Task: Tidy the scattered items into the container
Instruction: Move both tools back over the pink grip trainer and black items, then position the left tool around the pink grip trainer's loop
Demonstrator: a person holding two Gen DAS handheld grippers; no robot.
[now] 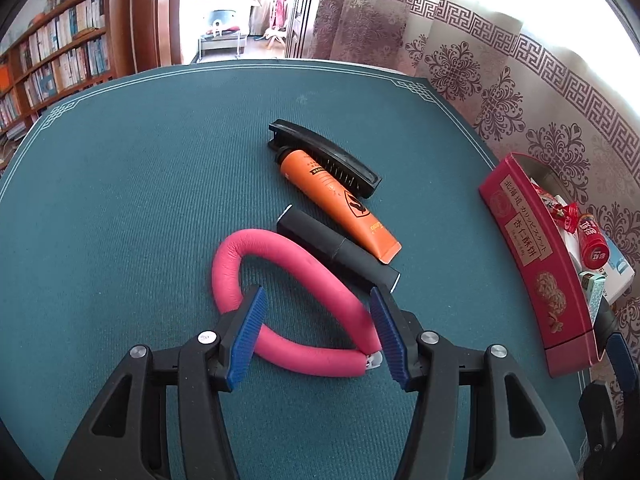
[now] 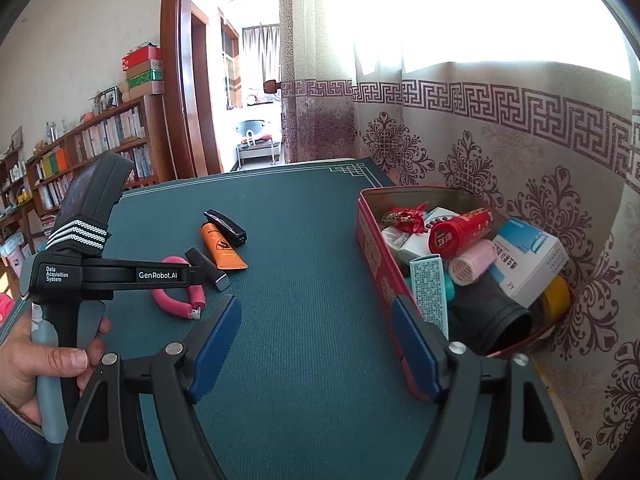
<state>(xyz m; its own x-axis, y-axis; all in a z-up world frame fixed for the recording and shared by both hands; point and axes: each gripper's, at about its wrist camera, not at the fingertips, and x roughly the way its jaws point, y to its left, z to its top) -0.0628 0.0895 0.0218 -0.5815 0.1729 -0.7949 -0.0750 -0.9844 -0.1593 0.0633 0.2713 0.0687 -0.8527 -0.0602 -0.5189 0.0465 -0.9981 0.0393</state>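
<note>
Pink foam curler [image 1: 288,312] between parted left gripper [image 1: 318,316] pads, unclamped; right gripper [image 2: 316,344] wide, empty beside red tin [image 2: 372,248].

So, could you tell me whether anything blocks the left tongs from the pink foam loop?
Nothing visible does. The left tongs are open, with the pink foam loop lying on the green mat between their blue pads; the black rectangular tube lies just beyond.

Left gripper [image 1: 318,334] tilts downward, jaws parted; right gripper [image 2: 316,346] jaws wide, nothing between
</note>
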